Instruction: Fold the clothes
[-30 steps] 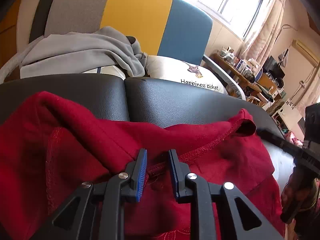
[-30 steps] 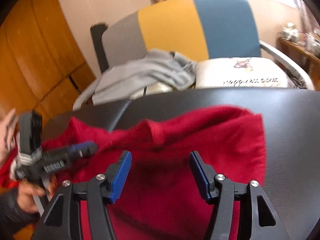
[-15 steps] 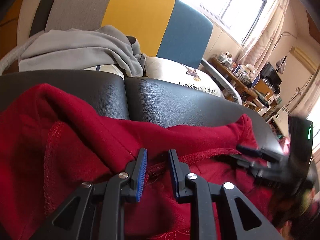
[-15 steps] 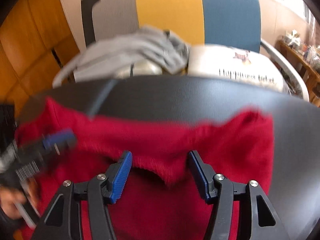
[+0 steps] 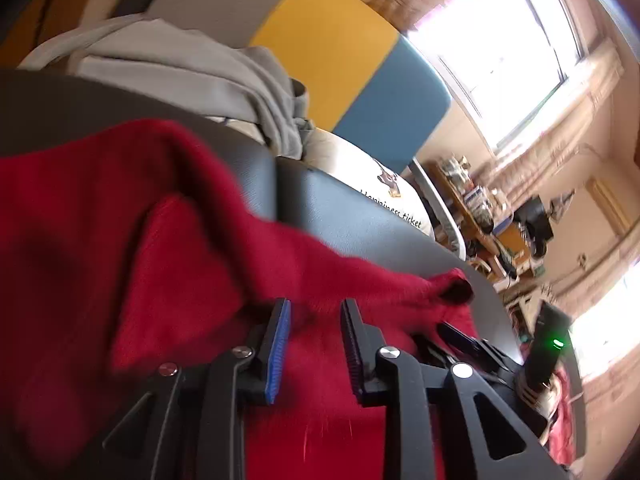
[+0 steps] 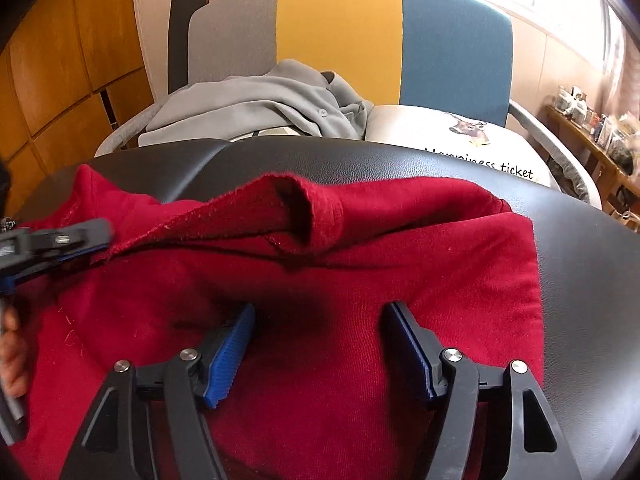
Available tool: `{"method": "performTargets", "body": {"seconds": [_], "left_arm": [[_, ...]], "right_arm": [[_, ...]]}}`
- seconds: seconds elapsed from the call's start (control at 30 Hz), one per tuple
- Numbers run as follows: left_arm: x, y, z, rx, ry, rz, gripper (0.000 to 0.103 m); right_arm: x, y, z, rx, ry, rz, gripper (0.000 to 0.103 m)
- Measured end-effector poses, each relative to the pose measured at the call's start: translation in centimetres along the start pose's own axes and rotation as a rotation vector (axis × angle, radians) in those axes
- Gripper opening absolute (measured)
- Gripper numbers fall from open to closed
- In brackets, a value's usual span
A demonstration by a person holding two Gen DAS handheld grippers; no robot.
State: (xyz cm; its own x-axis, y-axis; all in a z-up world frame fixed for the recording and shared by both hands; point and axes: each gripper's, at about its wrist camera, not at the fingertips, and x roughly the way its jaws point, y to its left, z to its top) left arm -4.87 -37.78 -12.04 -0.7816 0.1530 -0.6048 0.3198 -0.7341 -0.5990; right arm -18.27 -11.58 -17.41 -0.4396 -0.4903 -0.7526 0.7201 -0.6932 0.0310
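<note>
A red knitted garment (image 6: 400, 264) lies spread on a black leather surface (image 6: 580, 280). My left gripper (image 5: 314, 312) has a fold of the red garment (image 5: 200, 264) between its pads and its jaws are opening. In the right wrist view the left gripper (image 6: 86, 240) is at the left edge, holding the raised hem (image 6: 224, 208), which runs taut toward the middle. My right gripper (image 6: 320, 320) hovers just over the garment's middle, its jaws opening wide, and nothing is pinched between them. The right gripper (image 5: 452, 332) also shows low on the right in the left wrist view.
Behind the black surface stands a chair with a grey, yellow and blue back (image 6: 340, 36). A grey garment (image 6: 260, 108) and a white printed cushion (image 6: 460, 136) lie on its seat. Wooden panels (image 6: 52, 72) are on the left, a cluttered shelf (image 6: 592, 128) on the right. A hand (image 6: 12, 356) shows at the left edge.
The left gripper rolled and shifted sideways, drawing the hem up into a taut ridge. The right gripper sank toward the garment and its jaws spread wider.
</note>
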Motion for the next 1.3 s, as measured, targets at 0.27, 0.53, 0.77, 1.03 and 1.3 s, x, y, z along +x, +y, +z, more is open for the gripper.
{"method": "performTargets", "body": {"seconds": [0.27,0.53,0.77,1.03,1.3], "left_arm": [[-12.8,6.0,-5.6,0.076,-0.133,0.406,0.031],[-17.3,10.2,-7.2,0.360,-0.060,0.781,0.040],[-13.4,10.5,-6.2,0.579,0.017,0.867,0.048],[-14.0,12.6,-4.2,0.424,0.051,0.734,0.031],[-18.0,13.9,-3.1,0.151,-0.040,0.521,0.007]], "right_arm": [[-0.1,0.0,0.1,0.002,-0.004,0.001,0.071],[0.0,0.0,0.2,0.002,-0.005,0.002,0.071],[0.0,0.1,0.2,-0.001,-0.005,-0.007,0.072],[0.0,-0.1,0.2,-0.001,-0.006,-0.007,0.073],[0.0,-0.1,0.2,0.000,-0.007,-0.003,0.073]]}}
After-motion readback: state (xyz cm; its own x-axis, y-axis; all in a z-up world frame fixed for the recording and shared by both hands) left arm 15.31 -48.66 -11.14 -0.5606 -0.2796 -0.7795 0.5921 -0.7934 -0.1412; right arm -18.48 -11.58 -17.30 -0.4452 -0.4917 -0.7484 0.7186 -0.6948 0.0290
